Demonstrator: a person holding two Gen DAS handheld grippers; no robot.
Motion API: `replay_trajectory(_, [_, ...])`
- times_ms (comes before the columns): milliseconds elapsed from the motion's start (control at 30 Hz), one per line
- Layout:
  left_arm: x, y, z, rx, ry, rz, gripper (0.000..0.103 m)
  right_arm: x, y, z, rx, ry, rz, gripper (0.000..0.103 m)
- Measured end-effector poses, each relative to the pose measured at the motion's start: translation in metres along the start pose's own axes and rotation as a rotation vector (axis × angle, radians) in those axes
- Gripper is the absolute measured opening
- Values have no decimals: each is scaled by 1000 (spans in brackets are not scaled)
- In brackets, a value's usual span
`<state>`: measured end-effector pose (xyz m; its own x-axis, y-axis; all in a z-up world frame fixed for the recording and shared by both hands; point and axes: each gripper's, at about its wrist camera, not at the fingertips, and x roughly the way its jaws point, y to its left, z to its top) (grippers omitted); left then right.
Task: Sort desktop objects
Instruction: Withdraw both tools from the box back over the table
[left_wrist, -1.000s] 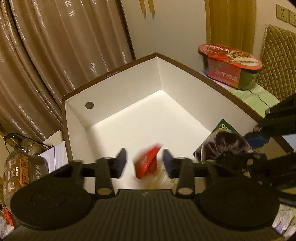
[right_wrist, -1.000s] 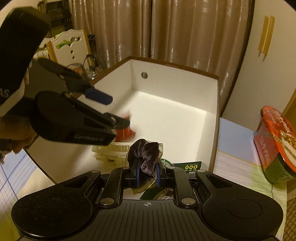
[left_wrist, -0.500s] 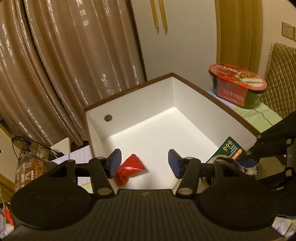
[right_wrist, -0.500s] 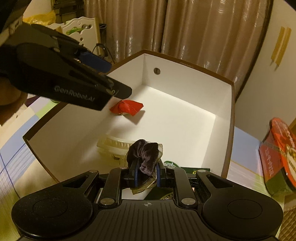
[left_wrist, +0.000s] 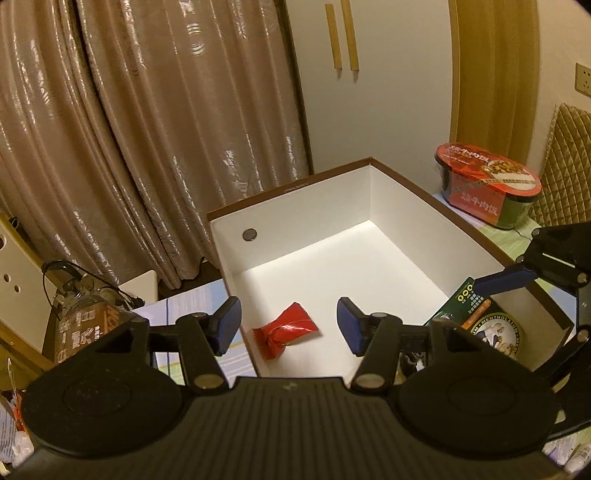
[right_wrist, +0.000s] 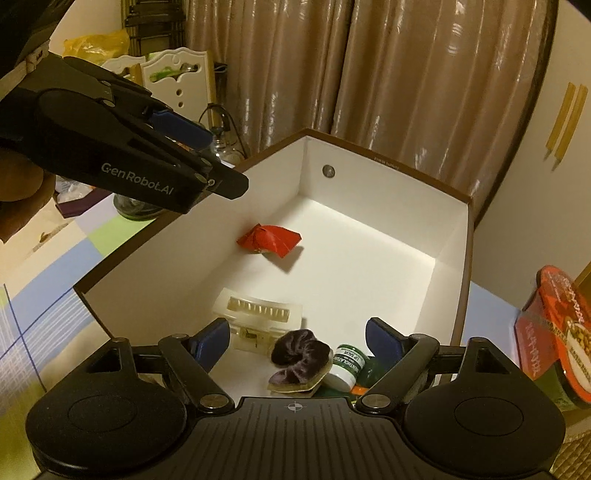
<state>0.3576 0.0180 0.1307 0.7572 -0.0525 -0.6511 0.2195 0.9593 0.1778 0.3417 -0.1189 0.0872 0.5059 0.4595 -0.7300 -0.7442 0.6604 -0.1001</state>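
Hovering both tongs over the white box (right_wrist: 373, 266). Left tongs (left_wrist: 288, 325) are spread wide and pinching nothing; right tongs (right_wrist: 295, 341) are spread too, nothing between the pads.

Where things are:
- Red packet (right_wrist: 269, 240) lies flat on the box floor, centre of the right wrist frame, clear of every wall. Its long axis runs roughly left to right in that frame, twisted end to the left.
- Dark velvet scrunchie (right_wrist: 299, 356) sits at lower centre, on top of a tan pad, directly under your right tongs. It's a curled lump with no real long axis.
- Cream hair clip (right_wrist: 258, 314) is just left of it, teeth row up, long axis left to right.
- Green-and-white salve jar (right_wrist: 349, 363) is tipped on its side just right of the scrunchie, leaning on a green carton (left_wrist: 469, 299) propped in the box corner.

My read: the small loose items are pooled in the box as the collection bin, which fits the sort. The red instant-meal bowl (left_wrist: 487, 184) sits out on the table (right_wrist: 48, 295) at the right edge; I can't tell if it's meant to go in.
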Motion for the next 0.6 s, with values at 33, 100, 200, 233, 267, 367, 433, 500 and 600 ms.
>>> replay_trajectory(33, [-3, 1, -1, 0, -1, 0, 53, -1, 1, 0, 0, -1, -2, 84])
replay_trajectory(100, [-7, 2, -2, -2, -3, 1, 53, -5, 1, 0, 6, -7, -5, 84])
replay_trajectory(200, [-16, 3, -4, -13, -6, -3, 53, -12, 3, 1, 15, -18, -14, 84])
replay_trajectory(233, [-19, 3, -5, -16, -7, -4, 53, -15, 4, 1, 16, -22, -16, 84])
replay_trajectory(267, [-21, 2, -6, -18, -6, -5, 54, -18, 5, 2, 17, -26, -20, 84])
replay_trajectory(367, [-30, -1, -11, -17, -2, -4, 55, -31, 8, 3, 19, -38, -35, 84])
replay_trajectory(433, [-36, -3, -15, -17, 0, -4, 58, -40, 10, 3, 24, -49, -44, 84])
replay_trajectory(500, [-42, -5, -19, -18, 2, -3, 63, -49, 13, 2, 30, -57, -54, 84])
replay_trajectory(600, [-56, -7, -28, -37, 4, -5, 69, -63, 19, 0, 32, -66, -61, 84])
